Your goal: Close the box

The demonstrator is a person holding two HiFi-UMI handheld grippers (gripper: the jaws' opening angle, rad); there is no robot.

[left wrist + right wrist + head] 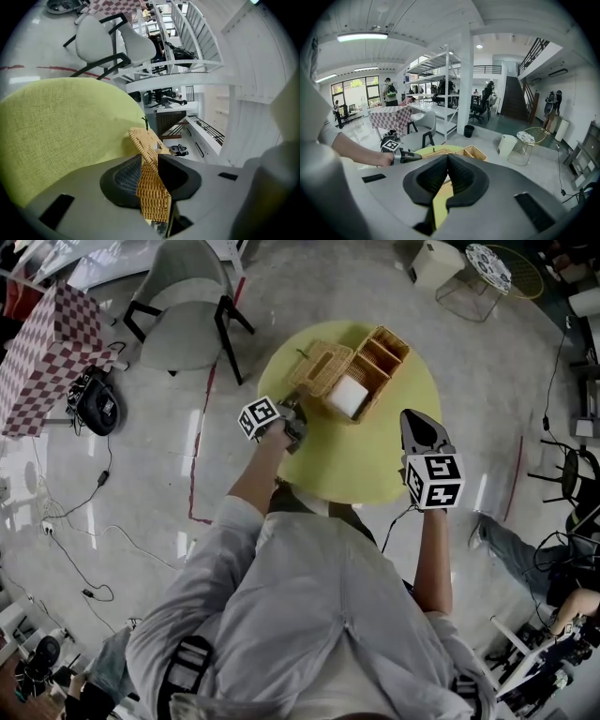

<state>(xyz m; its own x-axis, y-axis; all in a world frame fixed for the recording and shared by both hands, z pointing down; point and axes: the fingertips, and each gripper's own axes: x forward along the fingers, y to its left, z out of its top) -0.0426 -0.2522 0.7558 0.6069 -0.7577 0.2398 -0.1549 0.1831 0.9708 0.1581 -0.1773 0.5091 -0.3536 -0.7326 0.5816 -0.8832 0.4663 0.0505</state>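
Observation:
An open wicker box [373, 367] stands at the far side of the round yellow-green table [366, 465], with a white object [348, 395] in one compartment. Its wicker lid [319, 368] is swung out to the left. My left gripper [292, 423] reaches the lid's near edge. In the left gripper view the lid [151, 183] stands upright between the pads of the left gripper [152, 164], clamped. My right gripper [419, 427] hovers over the table's right side, shut and empty. From the right gripper [447, 161] the box [474, 151] lies ahead.
A grey chair [187, 315] stands just behind the table at the left. A checkered table [47, 352] and a black bag [98, 401] are further left, with cables on the floor. A wire side table [487, 273] is at the back right.

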